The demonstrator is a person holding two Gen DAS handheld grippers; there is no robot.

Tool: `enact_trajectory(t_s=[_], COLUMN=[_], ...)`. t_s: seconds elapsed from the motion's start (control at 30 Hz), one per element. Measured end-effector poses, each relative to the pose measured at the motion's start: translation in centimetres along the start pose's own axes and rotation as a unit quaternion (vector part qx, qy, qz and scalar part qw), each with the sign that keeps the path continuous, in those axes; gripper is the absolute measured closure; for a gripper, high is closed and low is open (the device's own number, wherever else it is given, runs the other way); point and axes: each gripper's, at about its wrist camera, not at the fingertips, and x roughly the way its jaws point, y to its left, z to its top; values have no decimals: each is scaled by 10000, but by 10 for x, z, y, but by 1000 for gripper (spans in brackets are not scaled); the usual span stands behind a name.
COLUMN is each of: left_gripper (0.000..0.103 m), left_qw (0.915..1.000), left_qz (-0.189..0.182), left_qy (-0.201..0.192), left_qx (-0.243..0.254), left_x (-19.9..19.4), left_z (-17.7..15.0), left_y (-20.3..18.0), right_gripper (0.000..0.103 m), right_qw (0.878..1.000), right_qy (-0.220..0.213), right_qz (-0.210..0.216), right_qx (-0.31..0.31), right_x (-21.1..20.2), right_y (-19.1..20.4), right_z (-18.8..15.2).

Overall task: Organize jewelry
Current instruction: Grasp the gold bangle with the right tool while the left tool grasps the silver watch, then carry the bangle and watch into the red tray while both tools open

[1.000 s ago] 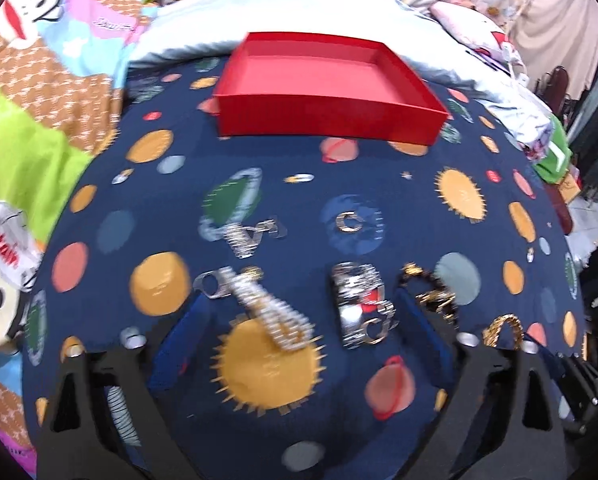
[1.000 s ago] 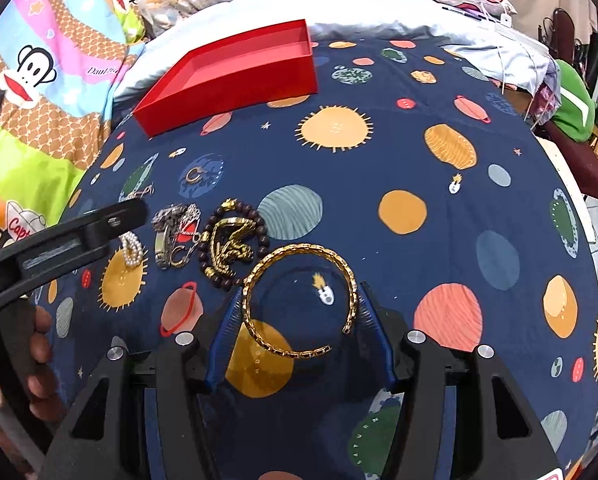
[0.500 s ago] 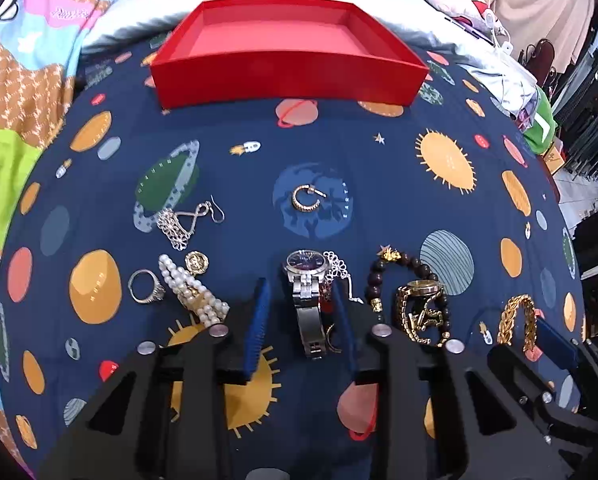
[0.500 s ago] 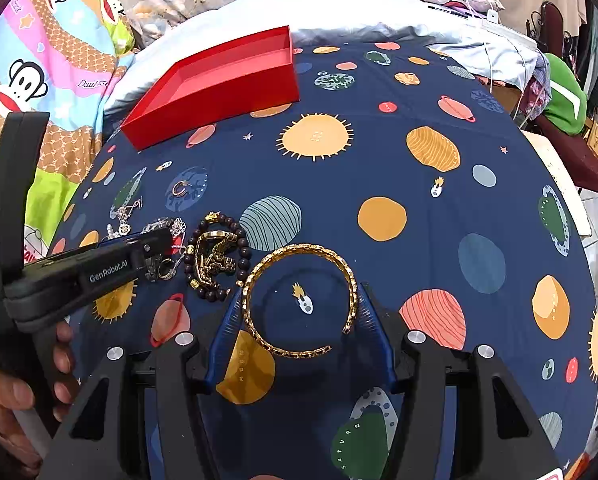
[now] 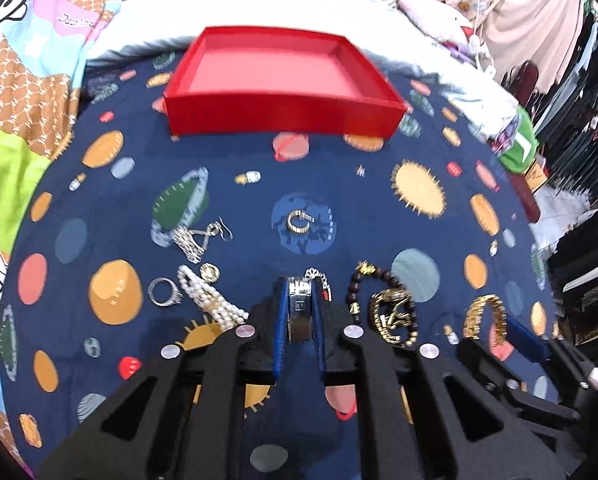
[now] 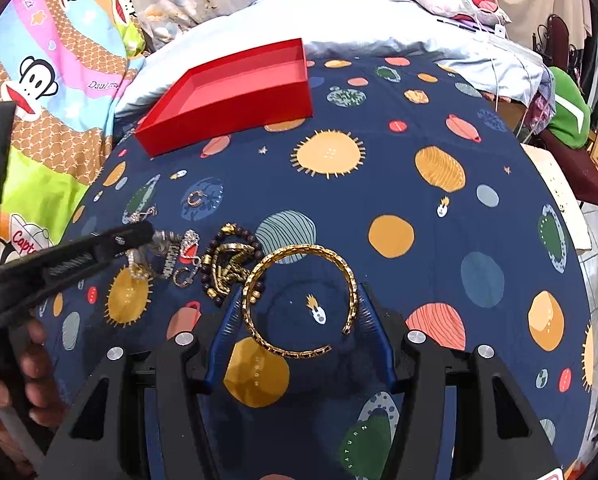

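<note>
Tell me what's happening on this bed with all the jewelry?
A person holding a gripper in each hand is sorting jewelry on a planet-print blanket. The left gripper is closing on a silver watch between its blue pads. The right gripper brackets a gold bangle lying flat; whether its pads touch is unclear. The red tray behind holds nothing visible; rings, pearls and beads lie loose.
</note>
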Motion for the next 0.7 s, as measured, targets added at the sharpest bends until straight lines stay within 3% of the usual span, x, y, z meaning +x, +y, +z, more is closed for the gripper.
enact_trajectory(t_s=[0.23, 0.53, 0.7], left_gripper=[92, 93, 93], left_qw=[9996, 9997, 9994], left_qz=[-85, -131, -185], left_qy=[-275, -187, -299], left_qx=[-8, -80, 23], left_x=[-31, -36, -50], left_z=[12, 10, 24], left_y=[5, 13, 11], right_gripper=[47, 47, 47], right_qw=[9999, 9999, 9997], right_qy=[-36, -36, -80], right_qz=[85, 104, 203], right_qx=[-76, -100, -127], right_x=[-1, -1, -6], right_y=[7, 8, 8], right_z=[5, 7, 19])
